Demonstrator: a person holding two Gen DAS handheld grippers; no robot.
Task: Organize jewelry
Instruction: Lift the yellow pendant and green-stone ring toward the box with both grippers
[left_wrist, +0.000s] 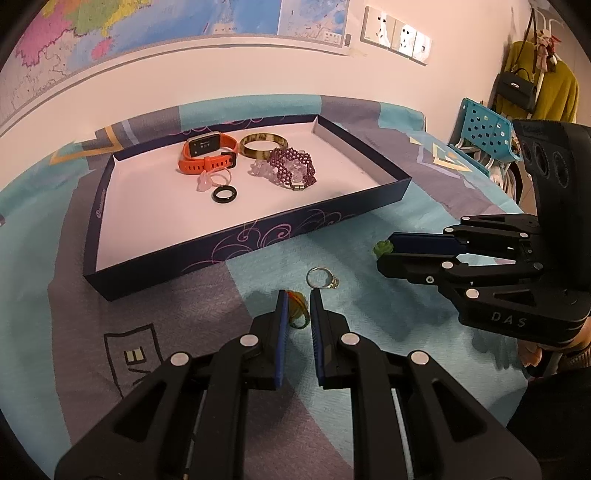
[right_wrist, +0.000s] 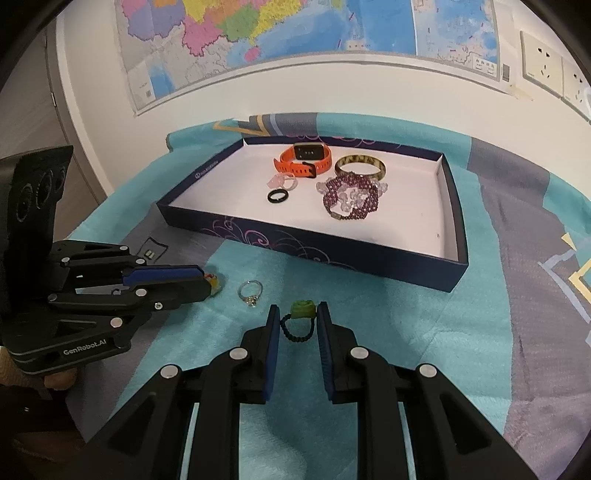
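A shallow dark blue tray (left_wrist: 236, 236) (right_wrist: 332, 254) holds an orange watch (left_wrist: 207, 153) (right_wrist: 303, 160), an amber bangle (left_wrist: 263, 144) (right_wrist: 360, 166), a purple beaded bracelet (left_wrist: 293, 168) (right_wrist: 349, 199), a pink ring (left_wrist: 216, 179) and a black ring (left_wrist: 224, 194) (right_wrist: 277, 195). On the cloth before it lie a silver ring (left_wrist: 320, 277) (right_wrist: 250, 291), an orange-green ring (left_wrist: 297, 310) (right_wrist: 213, 282) and a green-flower ring (right_wrist: 300, 320) (left_wrist: 382, 249). My left gripper (left_wrist: 298, 295) (right_wrist: 205, 280) is open around the orange-green ring. My right gripper (right_wrist: 298, 310) (left_wrist: 384, 254) is open around the green-flower ring.
A teal and grey patterned cloth (left_wrist: 369, 317) (right_wrist: 424, 332) covers the table. A map and wall sockets (left_wrist: 395, 33) hang on the wall behind. A blue perforated basket (left_wrist: 484, 133) and hanging clothes with a black bag (left_wrist: 517, 88) stand at the far right.
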